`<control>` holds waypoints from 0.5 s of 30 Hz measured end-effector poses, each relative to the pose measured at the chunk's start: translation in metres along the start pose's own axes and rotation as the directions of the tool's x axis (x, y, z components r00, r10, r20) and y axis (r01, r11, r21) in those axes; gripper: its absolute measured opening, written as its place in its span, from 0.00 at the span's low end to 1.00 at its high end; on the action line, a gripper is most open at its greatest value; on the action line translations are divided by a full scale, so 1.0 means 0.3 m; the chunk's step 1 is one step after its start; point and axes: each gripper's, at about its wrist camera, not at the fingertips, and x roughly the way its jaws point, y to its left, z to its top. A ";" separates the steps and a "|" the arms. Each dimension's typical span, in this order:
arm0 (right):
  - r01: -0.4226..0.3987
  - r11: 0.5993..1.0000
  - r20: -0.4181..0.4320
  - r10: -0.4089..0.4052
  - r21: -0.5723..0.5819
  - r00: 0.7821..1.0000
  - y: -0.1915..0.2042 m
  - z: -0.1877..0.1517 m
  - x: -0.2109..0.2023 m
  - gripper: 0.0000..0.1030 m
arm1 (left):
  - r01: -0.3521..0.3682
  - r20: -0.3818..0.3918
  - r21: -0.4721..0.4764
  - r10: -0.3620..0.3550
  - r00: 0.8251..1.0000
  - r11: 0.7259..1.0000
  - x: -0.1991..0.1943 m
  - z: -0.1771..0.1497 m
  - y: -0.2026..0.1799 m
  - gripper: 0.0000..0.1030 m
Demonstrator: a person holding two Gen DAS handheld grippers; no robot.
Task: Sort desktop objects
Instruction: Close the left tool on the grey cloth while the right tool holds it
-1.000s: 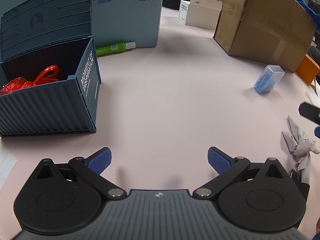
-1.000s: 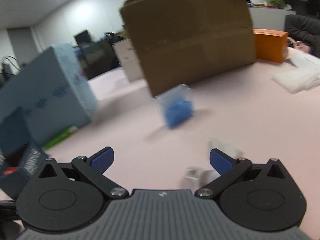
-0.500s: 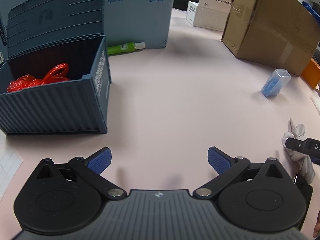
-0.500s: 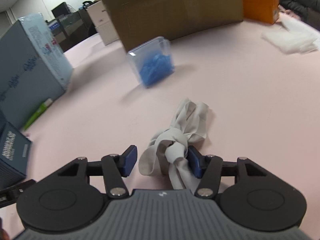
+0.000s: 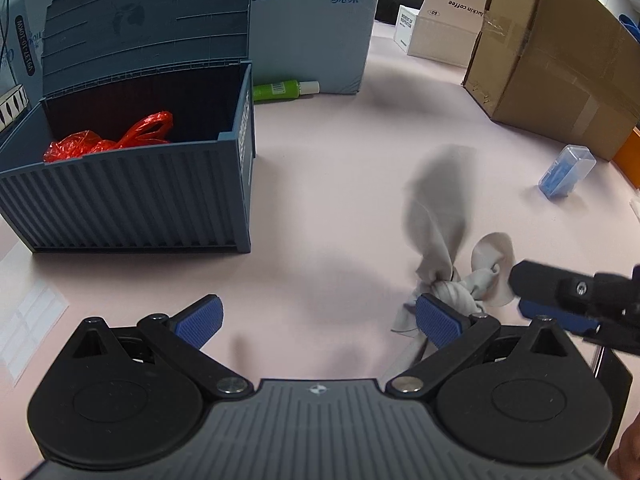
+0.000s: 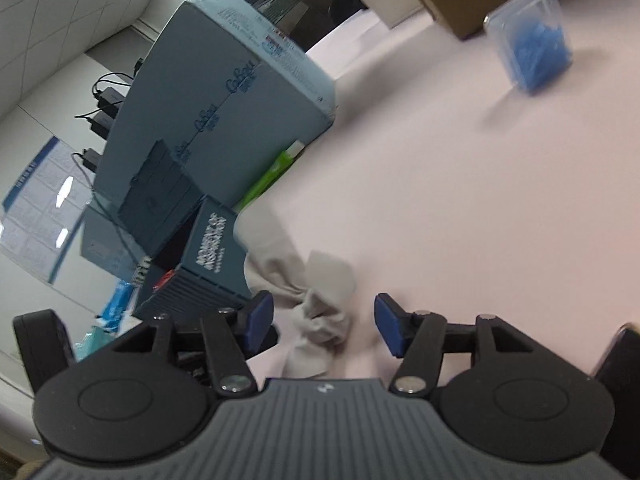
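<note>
The knotted grey cloth [image 6: 320, 320] sits between my right gripper's [image 6: 324, 322] two blue pads, but there is clear pink desk between the cloth and the right-hand pad, and I cannot tell whether the left-hand pad [image 6: 258, 318] touches it. So the right jaws stand parted, closed on nothing that I can confirm. The upper part of the cloth is blurred and trails up and left from the knot.

From my left wrist camera the same cloth [image 5: 448, 240] lies ahead and to the right of the left gripper [image 5: 318, 318], its knot just beyond my right-hand pad [image 5: 438, 318], with a long blurred tail rising above it. The right gripper's black and blue fingers [image 5: 560, 300] reach in from the right edge, right beside the knot. My left jaws are spread wide with only bare desk [image 5: 340, 200] between them.

Ahead and left of the left jaws stands the dark blue container-style bin [image 5: 132, 200], lid tipped back, with a red plastic bag [image 5: 112, 136] inside. Behind it is a large light blue carton [image 5: 312, 28], and a green tube [image 5: 280, 90] lies at its foot. Far ahead on the right is a brown cardboard box [image 5: 560, 60], and in front of that a small clear box of blue pieces [image 5: 566, 172], well apart from the cloth. A white box [image 5: 444, 28] sits farther back.
</note>
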 end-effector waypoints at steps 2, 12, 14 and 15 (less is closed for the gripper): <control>0.042 0.999 0.011 -0.042 -0.008 0.999 -0.003 0.008 0.002 0.68 | 0.004 -0.013 0.013 -0.004 1.000 1.000 0.008 -0.008 -0.002 1.00; 0.121 0.990 0.021 -0.120 -0.070 0.993 0.012 0.020 0.029 0.83 | -0.020 0.011 0.172 0.018 1.000 0.985 0.031 -0.047 -0.078 1.00; 0.128 0.988 0.014 -0.127 -0.084 0.992 0.017 0.024 0.038 0.83 | 0.020 0.051 0.184 -0.030 0.998 0.983 0.004 -0.046 -0.077 1.00; 0.130 0.987 0.011 -0.130 -0.091 0.991 0.020 0.025 0.042 0.83 | 0.044 0.070 0.190 -0.058 0.996 0.981 -0.010 -0.047 -0.076 1.00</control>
